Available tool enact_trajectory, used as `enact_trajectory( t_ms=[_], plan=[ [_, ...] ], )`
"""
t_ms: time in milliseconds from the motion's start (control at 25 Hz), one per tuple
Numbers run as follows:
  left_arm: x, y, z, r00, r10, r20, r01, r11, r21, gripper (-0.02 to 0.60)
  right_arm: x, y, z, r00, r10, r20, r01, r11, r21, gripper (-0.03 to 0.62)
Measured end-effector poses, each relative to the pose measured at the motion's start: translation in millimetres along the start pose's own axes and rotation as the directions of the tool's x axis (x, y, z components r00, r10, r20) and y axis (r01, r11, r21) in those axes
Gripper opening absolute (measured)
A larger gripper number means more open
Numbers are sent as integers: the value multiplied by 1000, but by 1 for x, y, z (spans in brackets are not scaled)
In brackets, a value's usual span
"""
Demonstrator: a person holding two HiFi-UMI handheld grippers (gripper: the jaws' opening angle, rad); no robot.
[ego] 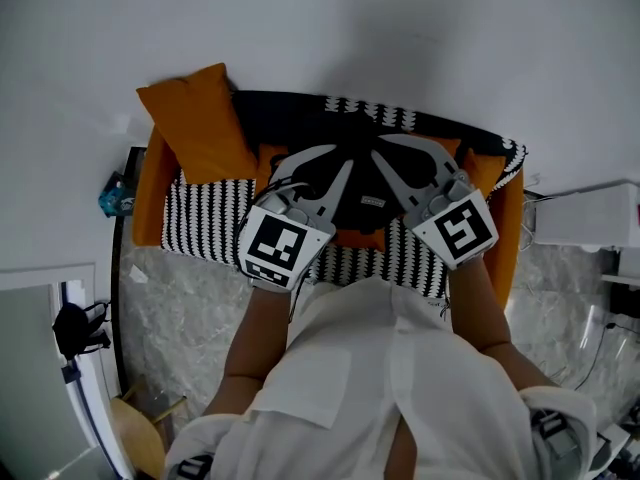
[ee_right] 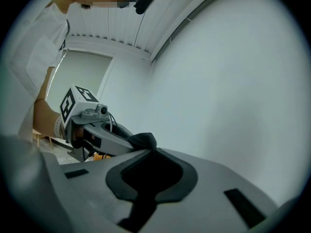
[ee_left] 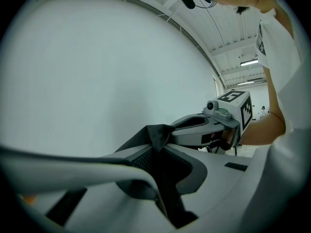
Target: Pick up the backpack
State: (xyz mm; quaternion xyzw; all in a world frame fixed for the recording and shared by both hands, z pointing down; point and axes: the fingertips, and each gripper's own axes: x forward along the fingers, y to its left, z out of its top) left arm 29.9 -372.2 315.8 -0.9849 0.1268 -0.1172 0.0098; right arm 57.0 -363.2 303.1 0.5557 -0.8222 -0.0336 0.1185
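The backpack (ego: 350, 190), a black one, sits between the two grippers above the seat of an orange sofa (ego: 148, 203) that is covered by a black-and-white striped throw (ego: 205, 218), with an orange cushion (ego: 200, 123) at the back corner. The left gripper (ego: 335, 165) has its jaws nearly together on a fold of black fabric (ee_left: 156, 131) at the bag's top. The right gripper (ego: 388, 160) is pinched just as tightly on another bunch of that fabric. The grasp looks made, so the step in hand is likely the lift. Both hands would need to rise together and evenly, so neither pinch slips. Whether the bag has cleared the seat cannot be told, and nothing of its contents shows.
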Motion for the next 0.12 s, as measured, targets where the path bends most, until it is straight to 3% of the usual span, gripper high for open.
enact_trajectory(
  t_ms=[120],
  plan=[
    [0, 0, 1, 1000, 1, 1, -1, 1000, 1, 54, -1, 0, 0, 1000, 3, 3, -3, 1000, 2, 32]
  ],
)
